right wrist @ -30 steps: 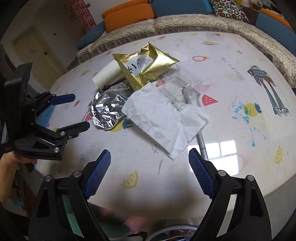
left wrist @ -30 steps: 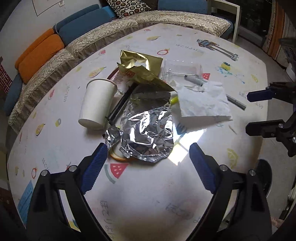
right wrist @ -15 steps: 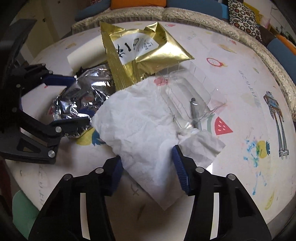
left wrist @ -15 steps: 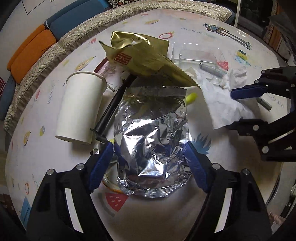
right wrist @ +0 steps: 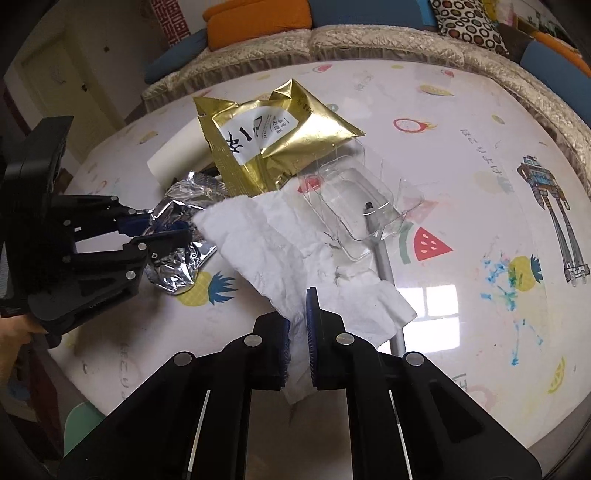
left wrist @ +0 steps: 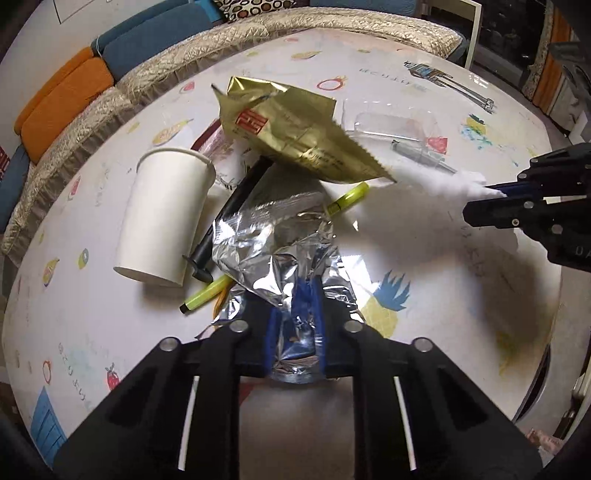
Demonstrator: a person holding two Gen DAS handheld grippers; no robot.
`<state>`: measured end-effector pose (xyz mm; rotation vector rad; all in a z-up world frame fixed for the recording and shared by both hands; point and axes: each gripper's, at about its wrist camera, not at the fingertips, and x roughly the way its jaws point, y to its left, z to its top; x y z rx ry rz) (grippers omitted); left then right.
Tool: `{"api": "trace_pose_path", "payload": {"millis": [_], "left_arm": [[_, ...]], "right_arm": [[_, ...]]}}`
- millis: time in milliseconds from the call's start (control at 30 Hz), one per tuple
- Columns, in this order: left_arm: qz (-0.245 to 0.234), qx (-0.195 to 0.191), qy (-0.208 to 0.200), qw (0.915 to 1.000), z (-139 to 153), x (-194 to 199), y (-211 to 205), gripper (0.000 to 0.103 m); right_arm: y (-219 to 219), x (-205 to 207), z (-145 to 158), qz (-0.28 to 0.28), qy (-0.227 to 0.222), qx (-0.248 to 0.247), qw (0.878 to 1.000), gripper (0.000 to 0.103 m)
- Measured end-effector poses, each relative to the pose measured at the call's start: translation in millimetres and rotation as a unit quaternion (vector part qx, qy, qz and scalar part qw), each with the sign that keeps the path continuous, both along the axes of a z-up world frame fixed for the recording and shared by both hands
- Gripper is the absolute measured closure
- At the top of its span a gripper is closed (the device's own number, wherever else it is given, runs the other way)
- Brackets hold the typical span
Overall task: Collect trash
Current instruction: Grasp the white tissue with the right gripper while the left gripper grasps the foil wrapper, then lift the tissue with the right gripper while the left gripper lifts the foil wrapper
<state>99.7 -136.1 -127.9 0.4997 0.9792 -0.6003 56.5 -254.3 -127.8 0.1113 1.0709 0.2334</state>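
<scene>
A crumpled silver foil wrapper lies on the printed table. My left gripper is closing, and its blue pads pinch the wrapper's near edge. A white paper tissue is spread to the right of the foil. The right gripper is also closing, with the tissue's near corner pressed between its pads. A gold snack packet rests above both, partly over the foil. Beside the foil a white paper cup lies on its side.
A clear plastic tray and a grey pen lie past the tissue. Two yellow highlighters and a black pen lie around the foil. A cushioned sofa curves round the table's far side.
Both grippers came down and forward onto the pile and went from wide open to pinched, the left on the foil wrapper and the right on the tissue. The foil's near edge has bunched up.
</scene>
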Motion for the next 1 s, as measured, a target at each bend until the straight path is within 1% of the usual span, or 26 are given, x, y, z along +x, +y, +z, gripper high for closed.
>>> {"api": "trace_pose_path", "payload": {"millis": [100, 267, 400, 533, 600, 733, 867, 900, 967, 1000], "left_arm": [[0.005, -0.009, 0.000, 0.9999, 4.9, -4.1, 2.8, 0.095], [0.009, -0.021, -0.007, 0.9997, 16.7, -14.7, 7.6, 0.096], [0.011, -0.042, -0.012, 0.9990, 37.1, -24.9, 13.0, 0.096], [-0.001, -0.051, -0.022, 0.9984, 56.6, -40.7, 12.7, 0.096], [-0.007, -0.054, -0.029, 0.9981, 65.0, -49.9, 10.5, 0.096], [-0.010, -0.051, -0.036, 0.9980, 69.7, -62.2, 7.6, 0.096], [-0.006, -0.052, -0.028, 0.9982, 66.8, -66.2, 13.9, 0.096], [-0.004, -0.052, -0.026, 0.9983, 65.0, -66.2, 16.1, 0.096], [-0.003, -0.049, -0.026, 0.9984, 62.1, -67.0, 19.2, 0.096], [-0.002, -0.050, -0.022, 0.9985, 59.8, -66.3, 21.9, 0.096]], "right_arm": [[0.0, -7.9, 9.5, 0.001, -0.008, 0.007, 1.000, 0.093], [0.8, -24.9, 23.6, 0.003, -0.023, 0.021, 1.000, 0.093], [-3.8, -39.2, 39.2, -0.002, -0.038, 0.032, 0.999, 0.094], [-14.0, -57.1, 57.4, -0.010, -0.055, 0.060, 0.997, 0.096], [-17.8, -65.0, 61.6, -0.015, -0.057, 0.060, 0.996, 0.096], [-13.1, -72.6, 51.9, -0.011, -0.047, 0.037, 0.998, 0.093], [3.5, -69.7, 26.8, 0.005, -0.025, 0.017, 1.000, 0.092], [7.0, -67.4, 20.4, 0.006, -0.021, 0.015, 1.000, 0.089], [14.1, -61.8, 9.0, 0.007, -0.015, 0.009, 1.000, 0.065], [18.1, -59.2, 4.2, 0.002, -0.015, -0.003, 1.000, 0.043]]}}
